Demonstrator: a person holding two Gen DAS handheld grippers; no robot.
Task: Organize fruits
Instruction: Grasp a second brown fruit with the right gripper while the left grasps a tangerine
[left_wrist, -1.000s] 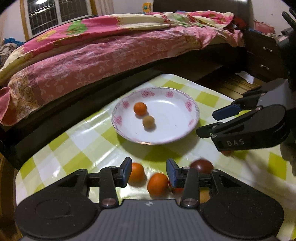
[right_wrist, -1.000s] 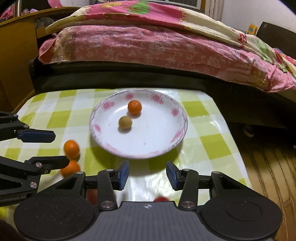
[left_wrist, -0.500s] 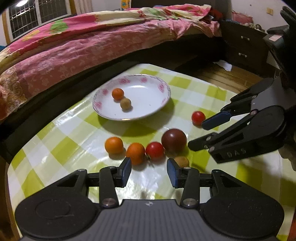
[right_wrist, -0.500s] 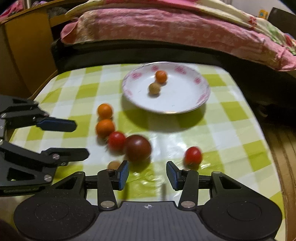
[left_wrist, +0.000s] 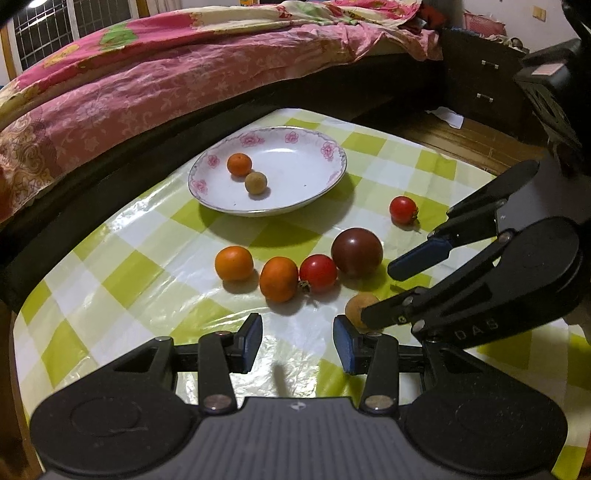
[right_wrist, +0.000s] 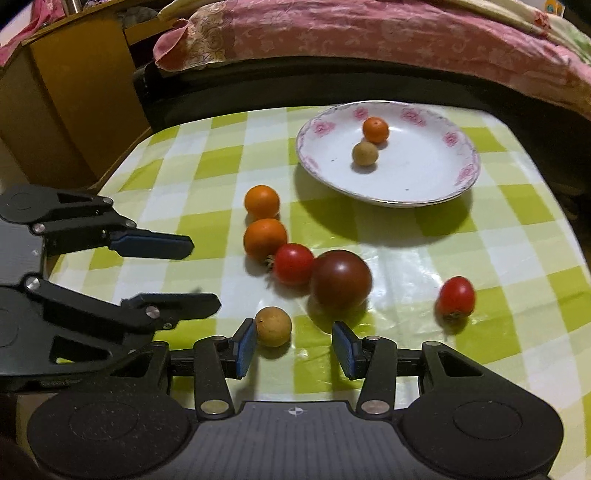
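Right wrist view: we see our right hand-held gripper (right_wrist: 294, 347) spread wide and empty, a tan fruit (right_wrist: 273, 326) just beside its left pad. Our left hand-held gripper (left_wrist: 297, 343) gapes too, holding nothing. Oranges (left_wrist: 234, 263), tomatoes (left_wrist: 318, 272) and a dark plum (left_wrist: 356, 252) lie on the checked worktop (left_wrist: 122, 273), the plate (left_wrist: 325, 184) farther off; a bed (left_wrist: 147, 74) lies beyond.

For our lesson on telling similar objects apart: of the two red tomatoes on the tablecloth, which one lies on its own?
The red tomato right of the dark fruit lies alone; the other red tomato touches neighbours.
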